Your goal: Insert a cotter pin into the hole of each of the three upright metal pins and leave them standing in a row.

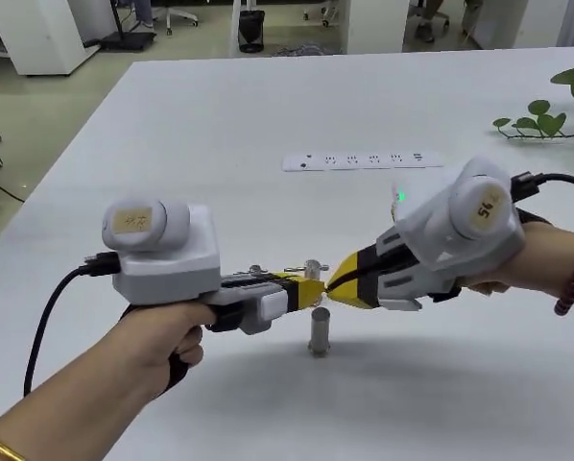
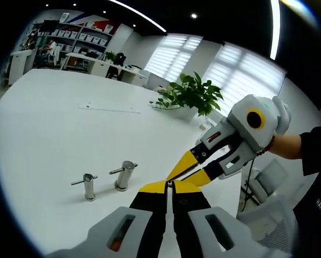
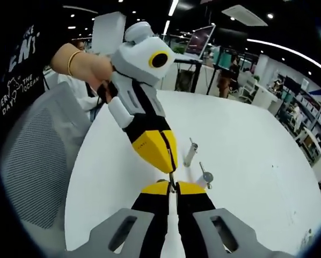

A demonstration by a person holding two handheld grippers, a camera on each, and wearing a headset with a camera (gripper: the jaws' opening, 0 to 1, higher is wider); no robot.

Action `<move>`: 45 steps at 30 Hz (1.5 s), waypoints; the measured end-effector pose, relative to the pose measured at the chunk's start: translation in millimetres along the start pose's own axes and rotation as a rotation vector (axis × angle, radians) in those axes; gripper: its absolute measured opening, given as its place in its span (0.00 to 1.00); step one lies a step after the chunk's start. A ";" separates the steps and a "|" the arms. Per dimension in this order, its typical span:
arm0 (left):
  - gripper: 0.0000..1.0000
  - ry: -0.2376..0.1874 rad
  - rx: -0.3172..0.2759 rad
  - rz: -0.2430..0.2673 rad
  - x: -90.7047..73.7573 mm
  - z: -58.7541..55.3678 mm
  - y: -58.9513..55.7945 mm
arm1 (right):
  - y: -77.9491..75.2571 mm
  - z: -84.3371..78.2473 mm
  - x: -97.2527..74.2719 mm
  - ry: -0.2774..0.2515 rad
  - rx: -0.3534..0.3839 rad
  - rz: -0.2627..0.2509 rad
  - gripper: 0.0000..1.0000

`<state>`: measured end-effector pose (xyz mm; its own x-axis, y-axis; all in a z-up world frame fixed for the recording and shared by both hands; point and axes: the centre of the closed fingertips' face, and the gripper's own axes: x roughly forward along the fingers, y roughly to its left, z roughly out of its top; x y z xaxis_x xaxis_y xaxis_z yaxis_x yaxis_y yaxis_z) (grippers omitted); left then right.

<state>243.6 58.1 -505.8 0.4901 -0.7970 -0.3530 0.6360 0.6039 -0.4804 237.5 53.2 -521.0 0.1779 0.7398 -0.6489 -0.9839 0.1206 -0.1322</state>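
Last of three, I reckon: left gripper [image 2: 170,188] and right gripper [image 3: 174,189] fingers both closed tip-to-tip on what looks like a thin metal cotter pin [image 3: 173,181], just above the bare grey upright metal pin [image 1: 320,331] on the white worktop [image 1: 268,115]; next needs one-gripper hold and hole alignment.

White table [image 1: 268,106], silver metal pins [image 2: 124,174], yellow-black left tool [image 2: 170,185] and right tool [image 3: 174,187], green plant [image 2: 192,94]

Three metal pins [image 1: 319,331], apparently; two cotter pins [image 2: 115,171] visible.
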 end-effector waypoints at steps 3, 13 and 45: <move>0.00 0.005 0.029 0.004 -1.2 -2.3 2.7 | -6.4 -2.6 -0.3 -0.015 0.065 -0.005 0.01; 0.00 -0.061 0.037 -0.038 -12.0 -2.4 7.1 | 4.5 -0.1 -4.2 -0.086 0.239 0.050 0.09; 0.00 -0.146 0.045 -0.216 -26.2 1.3 -22.9 | 29.8 20.3 -8.0 -0.210 0.316 0.198 0.01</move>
<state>216.9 65.2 -484.5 0.4190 -0.8993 -0.1250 0.7593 0.4226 -0.4949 206.4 64.2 -504.5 0.0093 0.8840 -0.4674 -0.9621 0.1353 0.2367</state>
